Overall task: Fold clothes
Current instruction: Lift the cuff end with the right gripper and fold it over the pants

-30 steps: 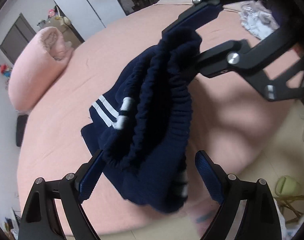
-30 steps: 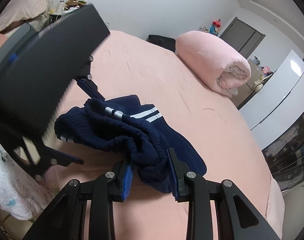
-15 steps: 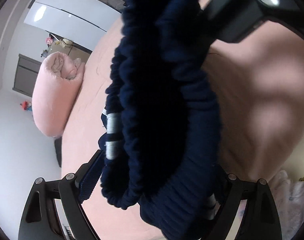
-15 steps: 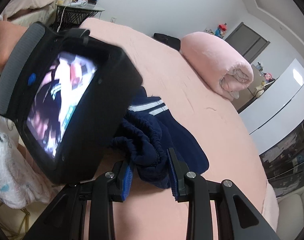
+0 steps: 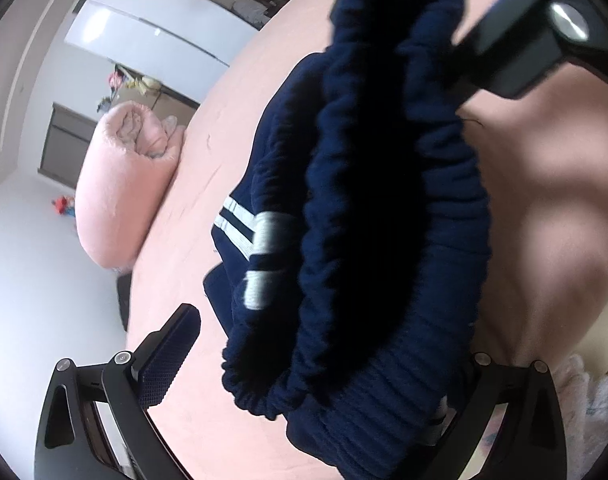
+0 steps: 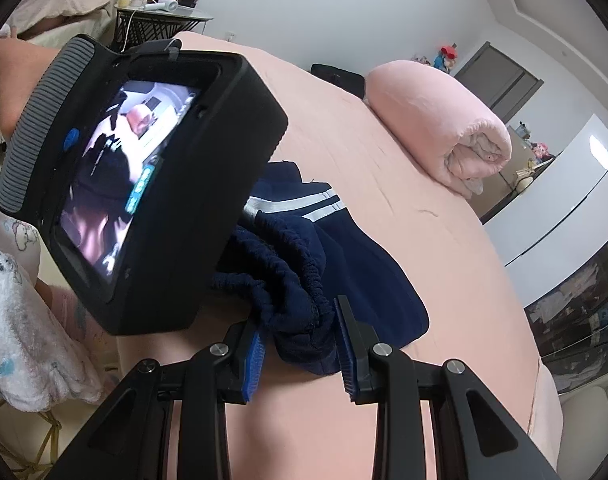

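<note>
**Soft knit, gathered waistband**

Right gripper [image 6: 300, 344] fingers pinch the navy shorts [image 6: 344, 248] at the waistband; left gripper [image 5: 316, 364] fingers are opening, cloth loose between. Beyond, legs trail onto the bed [image 6: 424, 184]. Light, floppy: grip the elastic edge.

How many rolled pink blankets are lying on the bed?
1. The rolled pink blanket lies at the far side of the bed, beyond the navy garment. The grippers and the garment block part of the bed, so another may be hidden.
</note>
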{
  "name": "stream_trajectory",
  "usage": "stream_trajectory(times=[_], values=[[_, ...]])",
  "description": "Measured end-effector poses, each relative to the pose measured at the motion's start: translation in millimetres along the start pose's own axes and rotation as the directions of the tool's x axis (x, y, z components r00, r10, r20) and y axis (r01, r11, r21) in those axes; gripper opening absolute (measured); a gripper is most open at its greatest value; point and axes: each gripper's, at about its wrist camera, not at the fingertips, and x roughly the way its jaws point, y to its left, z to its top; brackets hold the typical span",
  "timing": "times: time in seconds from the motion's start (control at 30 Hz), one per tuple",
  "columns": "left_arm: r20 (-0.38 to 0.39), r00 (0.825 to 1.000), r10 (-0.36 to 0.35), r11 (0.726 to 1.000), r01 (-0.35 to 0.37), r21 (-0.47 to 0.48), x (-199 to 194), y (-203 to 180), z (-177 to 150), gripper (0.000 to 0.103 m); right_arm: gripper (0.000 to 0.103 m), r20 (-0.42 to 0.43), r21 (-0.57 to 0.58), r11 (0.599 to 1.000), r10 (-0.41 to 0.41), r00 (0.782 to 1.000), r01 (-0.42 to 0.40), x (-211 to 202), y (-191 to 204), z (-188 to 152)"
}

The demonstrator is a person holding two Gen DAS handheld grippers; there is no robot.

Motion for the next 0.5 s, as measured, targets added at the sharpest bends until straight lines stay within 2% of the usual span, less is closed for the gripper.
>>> stream_trajectory(times=[0.13,0.23,0.27,0.3,0.37,0.4,0.43,0.47,0.5], values=[[0.055,0.998,0.028,0.995,-0.033,0.092,-5,-6,0,0.102,0.030,0.004,0.002,1.000,0.006,1.000,-0.006,2,-3,-3],[0.101,0.995,0.004,0.981,-0.024,0.193,-8,-11,-1,0.091,0.030,0.008,-0.039,0.999,0.008,1.000,-0.008,4,1,-4],[0.116,0.993,-0.012,0.972,-0.015,0.233,-9,-13,0,0.077,0.030,0.007,-0.048,0.999,0.014,1.000,-0.013,5,2,-4],[0.137,0.990,-0.018,0.961,-0.021,0.277,-9,-17,-3,0.055,0.030,0.007,-0.060,0.998,0.012,1.000,-0.012,7,3,-5],[0.183,0.983,-0.022,0.930,-0.047,0.366,-10,-27,-12,0.032,0.030,-0.002,-0.070,0.998,0.008,1.000,-0.008,10,4,-6],[0.206,0.978,-0.026,0.911,-0.062,0.408,-10,-32,-16,0.026,0.032,-0.006,-0.069,0.998,0.008,1.000,-0.008,12,4,-8],[0.228,0.973,-0.031,0.890,-0.077,0.449,-10,-37,-21,0.024,0.035,-0.010,-0.074,0.997,0.012,1.000,-0.012,13,5,-9],[0.233,0.971,-0.046,0.895,-0.064,0.442,-10,-34,-22,0.024,0.047,-0.010,-0.099,0.995,-0.011,1.000,0.010,14,9,-12],[0.226,0.972,-0.071,0.912,-0.029,0.408,-9,-27,-22,0.024,0.058,-0.009,-0.125,0.992,-0.033,0.999,0.032,14,14,-15]])
